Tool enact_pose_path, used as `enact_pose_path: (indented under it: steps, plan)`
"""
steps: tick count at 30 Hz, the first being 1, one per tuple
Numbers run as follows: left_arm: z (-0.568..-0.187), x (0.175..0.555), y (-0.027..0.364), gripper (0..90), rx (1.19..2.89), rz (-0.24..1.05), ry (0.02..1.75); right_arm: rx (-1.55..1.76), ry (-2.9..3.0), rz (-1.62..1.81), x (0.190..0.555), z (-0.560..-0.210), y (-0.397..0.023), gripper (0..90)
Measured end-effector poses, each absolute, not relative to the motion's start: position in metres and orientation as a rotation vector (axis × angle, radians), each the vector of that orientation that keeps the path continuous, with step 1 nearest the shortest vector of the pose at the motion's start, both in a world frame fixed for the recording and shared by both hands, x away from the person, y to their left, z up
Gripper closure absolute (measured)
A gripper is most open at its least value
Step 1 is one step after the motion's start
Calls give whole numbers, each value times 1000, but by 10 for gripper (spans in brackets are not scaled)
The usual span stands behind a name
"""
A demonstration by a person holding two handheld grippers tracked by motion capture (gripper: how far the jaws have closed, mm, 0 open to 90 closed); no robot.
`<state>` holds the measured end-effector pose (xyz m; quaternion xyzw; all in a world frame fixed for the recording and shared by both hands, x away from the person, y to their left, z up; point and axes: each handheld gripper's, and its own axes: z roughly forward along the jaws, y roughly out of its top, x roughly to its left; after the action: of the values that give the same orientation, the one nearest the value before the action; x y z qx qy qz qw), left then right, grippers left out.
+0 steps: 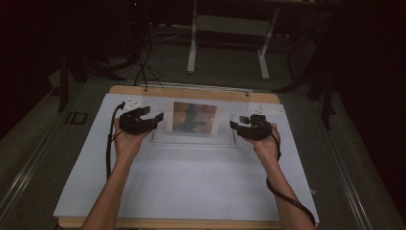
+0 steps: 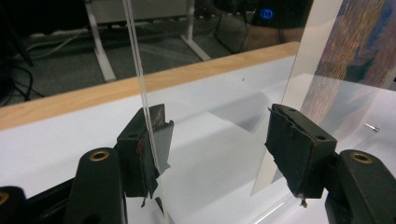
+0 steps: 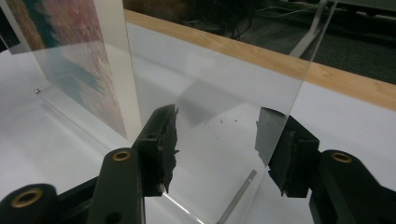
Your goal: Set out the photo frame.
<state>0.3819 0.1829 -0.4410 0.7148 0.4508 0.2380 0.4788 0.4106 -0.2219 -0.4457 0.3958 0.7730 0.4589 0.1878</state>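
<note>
White tabletop [image 1: 191, 182] carries an upright clear acrylic frame [image 1: 196, 120] with picture. Left gripper [image 1: 152, 116] and right gripper [image 1: 238, 125] flank it, jaws wide, empty.

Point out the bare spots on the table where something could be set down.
The widest bare patch is the white mat between the person's forearms, in front of the clear acrylic frame. Narrower strips lie outside each hand. It is crowded at the frame, where the left gripper and right gripper flank the picture.

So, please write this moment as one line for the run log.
left gripper: open, jaws astride clear panel edge | right gripper: open, astride other edge | picture: upright in panel | table
</note>
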Motion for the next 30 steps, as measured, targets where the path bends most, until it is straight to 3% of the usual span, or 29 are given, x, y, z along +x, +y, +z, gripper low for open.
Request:
enact_pose_path:
  steps: [30]
  plan:
    - [-450, 355, 179, 378, 1760, 529, 1107, 1139, 2235, 1275, 380, -453, -232, 492]
